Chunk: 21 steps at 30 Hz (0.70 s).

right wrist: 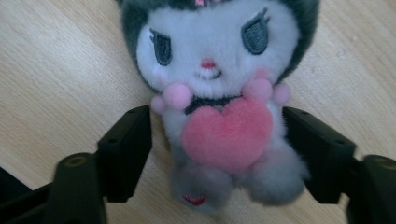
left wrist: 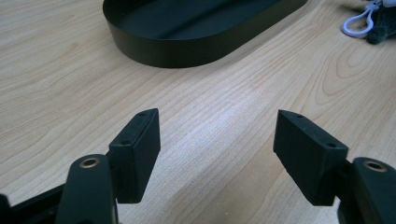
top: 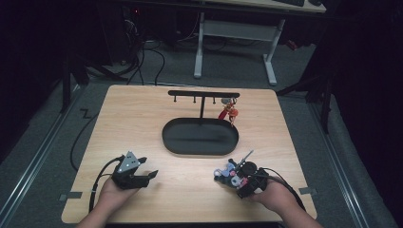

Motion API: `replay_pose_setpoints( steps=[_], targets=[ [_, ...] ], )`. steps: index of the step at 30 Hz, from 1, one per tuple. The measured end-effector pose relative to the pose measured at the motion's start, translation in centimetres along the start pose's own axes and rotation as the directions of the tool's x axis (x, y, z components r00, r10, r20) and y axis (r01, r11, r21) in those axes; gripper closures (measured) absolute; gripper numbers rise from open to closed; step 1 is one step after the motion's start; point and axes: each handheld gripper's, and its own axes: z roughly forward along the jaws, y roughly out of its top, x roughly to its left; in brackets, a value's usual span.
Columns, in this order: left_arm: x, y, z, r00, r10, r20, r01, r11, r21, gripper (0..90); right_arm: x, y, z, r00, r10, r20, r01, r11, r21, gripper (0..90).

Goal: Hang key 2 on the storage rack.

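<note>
A grey and white plush toy point(right wrist: 210, 51) with a pink heart on its chest lies on the wooden table point(top: 142, 118) near the front right. My right gripper point(right wrist: 217, 135) is open, with one jaw on each side of the toy's body. In the high view the plush toy point(top: 226, 172) sits at the tips of the right gripper point(top: 233, 177). My left gripper point(top: 149, 176) rests at the front left, open and holding nothing. In the left gripper view the left gripper point(left wrist: 217, 126) points over bare wood toward the black oval tray point(left wrist: 187, 46).
The black oval tray point(top: 173, 142) sits mid-table. A black hook rack point(top: 204, 93) stands at its back, with a red keychain figure point(top: 229, 113) hanging from the right end. The plush's white loop point(left wrist: 357, 23) shows far right. A white desk frame point(top: 235, 31) stands beyond the table.
</note>
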Motion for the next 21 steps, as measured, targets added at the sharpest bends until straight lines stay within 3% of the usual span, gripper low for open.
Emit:
replay_pose_setpoints(
  steps=[4,7,11,13,21],
  targets=[
    [0.0,0.0,0.0,1.0,0.0,0.001,0.0,1.0,0.0,32.3,0.0,0.1,0.2,0.9998,-0.015,0.009,0.015,1.0,-0.001,43.7],
    [0.0,0.0,0.0,1.0,0.0,0.0,0.0,1.0,0.0,32.3,0.0,0.1,0.1,1.0,-0.002,0.0,0.002,1.0,0.0,45.4],
    [0.0,0.0,0.1,1.0,-0.001,0.0,0.001,1.0,-0.002,32.4,-0.3,0.3,-0.4,0.9997,-0.018,-0.015,0.018,1.0,-0.01,47.1],
    [0.0,0.0,0.1,1.0,-0.001,0.001,0.001,1.0,-0.003,32.4,-0.2,0.5,-1.0,0.9991,0.024,-0.034,-0.024,1.0,-0.008,47.4],
    [0.0,0.0,0.1,1.0,0.001,0.002,-0.001,1.0,0.0,32.4,-0.9,1.5,-3.4,0.9973,0.054,-0.05,-0.055,0.998,-0.022,47.5]
  ],
)
